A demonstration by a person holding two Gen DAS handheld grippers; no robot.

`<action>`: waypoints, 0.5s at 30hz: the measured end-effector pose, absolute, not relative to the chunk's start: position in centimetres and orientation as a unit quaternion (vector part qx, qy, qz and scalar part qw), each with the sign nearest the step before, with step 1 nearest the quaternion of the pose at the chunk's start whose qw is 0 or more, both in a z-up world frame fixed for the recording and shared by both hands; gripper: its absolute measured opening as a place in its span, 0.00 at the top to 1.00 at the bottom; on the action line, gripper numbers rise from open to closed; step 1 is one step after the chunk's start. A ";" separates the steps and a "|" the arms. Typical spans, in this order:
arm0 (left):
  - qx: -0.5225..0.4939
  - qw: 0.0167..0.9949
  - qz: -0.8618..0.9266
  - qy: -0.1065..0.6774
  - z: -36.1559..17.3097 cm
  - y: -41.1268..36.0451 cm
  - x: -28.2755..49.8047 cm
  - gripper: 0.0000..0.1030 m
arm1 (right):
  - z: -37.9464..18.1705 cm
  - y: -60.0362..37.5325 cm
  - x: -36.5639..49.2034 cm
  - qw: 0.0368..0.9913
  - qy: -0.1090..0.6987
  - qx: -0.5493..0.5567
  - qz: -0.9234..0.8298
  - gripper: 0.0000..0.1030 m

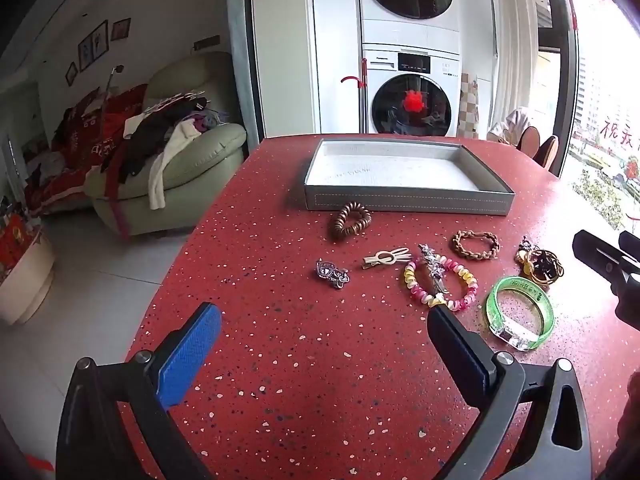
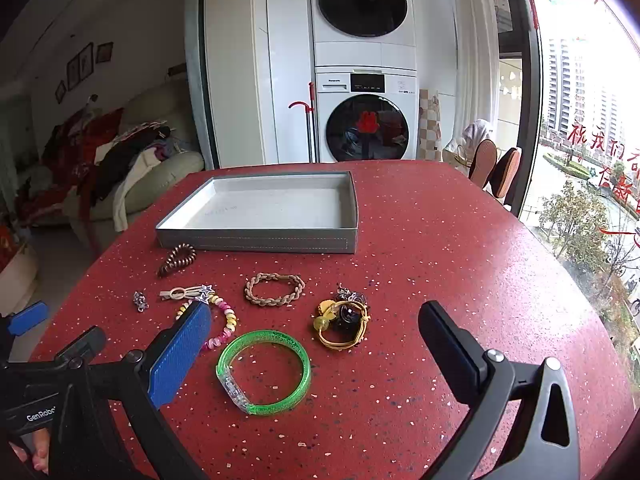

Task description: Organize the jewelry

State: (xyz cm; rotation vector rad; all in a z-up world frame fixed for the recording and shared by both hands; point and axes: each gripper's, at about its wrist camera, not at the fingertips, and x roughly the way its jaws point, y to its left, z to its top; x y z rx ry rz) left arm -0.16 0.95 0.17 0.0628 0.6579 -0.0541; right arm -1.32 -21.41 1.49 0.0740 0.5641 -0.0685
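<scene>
An empty grey tray (image 1: 408, 202) (image 2: 256, 239) stands at the far side of the red table. In front of it lie a brown spiral hair tie (image 1: 350, 220) (image 2: 176, 259), a beige clip (image 1: 386, 258), a small silver brooch (image 1: 332, 274), a pink and yellow spiral tie with a star clip across it (image 1: 460, 276), a braided bracelet (image 1: 476, 245) (image 2: 274, 289), a yellow band bundle (image 1: 540, 266) (image 2: 342, 322) and a green bangle (image 1: 520, 312) (image 2: 264, 372). My left gripper (image 1: 324, 320) is open, short of the jewelry. My right gripper (image 2: 316, 320) is open, above the green bangle and the yellow bundle.
A red speckled table (image 1: 312, 380) holds everything. A green sofa piled with clothes (image 1: 168, 152) stands off the left edge, stacked washing machines (image 1: 410, 92) behind, a window on the right. The right gripper's body (image 1: 608, 264) shows at the left wrist view's right edge.
</scene>
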 end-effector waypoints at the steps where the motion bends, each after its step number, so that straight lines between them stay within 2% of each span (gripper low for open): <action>1: 0.031 0.946 -0.027 0.323 0.2 0.9 -0.2 0.00 | 1.5 -21.4 -1.3 0.959 0.279 0.037 -0.033 0.00; 15: 0.027 0.946 -0.025 0.322 0.7 1.1 -0.3 0.00 | 1.4 -21.2 -1.3 0.959 0.279 0.038 -0.033 0.00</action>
